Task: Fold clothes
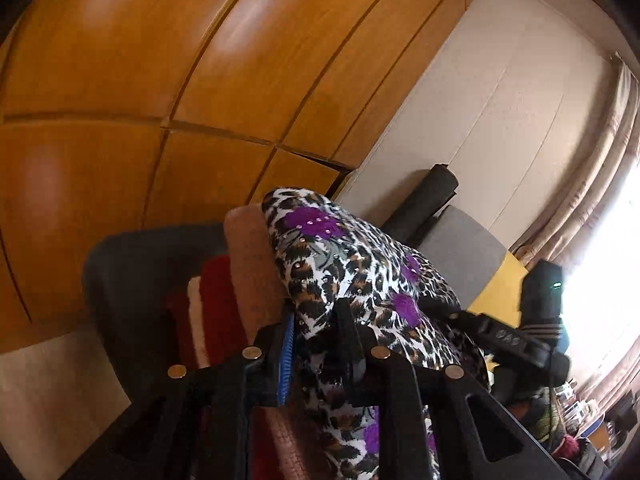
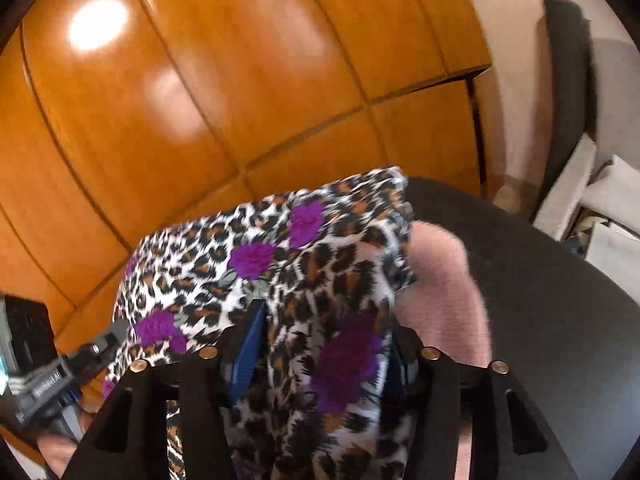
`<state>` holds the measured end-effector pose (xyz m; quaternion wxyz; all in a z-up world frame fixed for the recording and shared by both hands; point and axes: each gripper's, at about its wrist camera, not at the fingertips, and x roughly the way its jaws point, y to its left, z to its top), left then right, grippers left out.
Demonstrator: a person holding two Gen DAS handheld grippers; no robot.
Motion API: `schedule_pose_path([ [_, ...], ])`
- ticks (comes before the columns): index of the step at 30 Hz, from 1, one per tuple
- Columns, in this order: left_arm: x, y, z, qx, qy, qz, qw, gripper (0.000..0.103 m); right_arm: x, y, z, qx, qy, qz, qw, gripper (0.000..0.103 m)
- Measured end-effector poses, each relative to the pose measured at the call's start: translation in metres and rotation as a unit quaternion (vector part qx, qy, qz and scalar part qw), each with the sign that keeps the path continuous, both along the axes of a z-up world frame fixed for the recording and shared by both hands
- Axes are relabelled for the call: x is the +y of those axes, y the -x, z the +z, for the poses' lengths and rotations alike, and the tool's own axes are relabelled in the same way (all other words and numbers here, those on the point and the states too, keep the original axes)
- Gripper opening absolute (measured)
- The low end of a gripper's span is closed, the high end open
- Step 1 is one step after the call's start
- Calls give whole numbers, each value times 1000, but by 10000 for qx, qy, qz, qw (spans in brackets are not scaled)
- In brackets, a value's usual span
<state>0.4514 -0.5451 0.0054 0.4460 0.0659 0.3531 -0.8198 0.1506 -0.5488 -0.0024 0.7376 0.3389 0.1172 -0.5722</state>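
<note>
A leopard-print garment (image 1: 352,264) with purple flowers is held up in the air in front of a wooden wardrobe. My left gripper (image 1: 320,340) is shut on one edge of it, the cloth pinched between the black fingers. In the right wrist view the same garment (image 2: 280,264) drapes over my right gripper (image 2: 324,344), whose fingers are shut on the fabric. The right gripper's body (image 1: 516,340) shows at the right of the left wrist view. The left gripper's body (image 2: 60,376) shows at the lower left of the right wrist view.
A dark chair back (image 1: 132,272) carries a stack of folded clothes: pink (image 1: 248,264), red (image 1: 216,312) and white. The pink piece (image 2: 444,292) and the dark chair (image 2: 540,300) lie just behind the garment. An orange wooden wardrobe (image 1: 180,80) fills the background. Curtains (image 1: 592,184) hang at the right.
</note>
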Motion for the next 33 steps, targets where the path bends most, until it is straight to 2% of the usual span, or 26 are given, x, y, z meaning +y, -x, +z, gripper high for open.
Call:
schedule_pose_path([
  [4,0,18,9,-291,112,-186,9993,22,46,-2,40,668,674,-116,9954,57],
  [7,-1,32,16,-510,196,-325,9980,22,75,-12,58,977,992,156,9901,60],
  [10,-1,45,22,-728,280,-464,9959,24,85,-37,52,1165,970,733,9857,60],
  [13,-1,59,29,-945,364,-603,9930,25,78,-57,24,1317,615,1048,9838,59],
  [15,-2,68,33,-1090,418,-694,9907,24,61,-53,-3,1156,235,1051,9874,59],
  [16,-15,70,23,-1230,342,-661,9896,18,52,-51,-17,974,23,1017,9900,59],
  [17,-29,72,13,-1369,266,-628,9882,5,43,-49,-31,753,-154,962,9924,60],
  [18,-42,74,3,-1506,190,-595,9866,3,37,-46,-41,500,-234,879,9946,60],
  [20,-53,64,-1,-1454,82,-532,9879,3,31,-47,-50,123,-231,757,9968,60],
  [22,-52,59,2,-1687,177,-441,9845,3,32,-57,-46,119,-123,816,9965,60],
  [27,-30,57,13,-1714,387,-374,9837,3,47,-66,-32,343,92,742,9966,62],
  [29,-12,52,21,-1664,454,-326,9845,7,61,-66,-24,559,197,526,9969,64],
  [32,21,60,33,-2012,563,-2,9779,22,82,-67,-12,882,354,201,9953,73],
  [33,35,62,38,-2138,670,243,9743,26,88,-67,-8,989,406,93,9942,75],
])
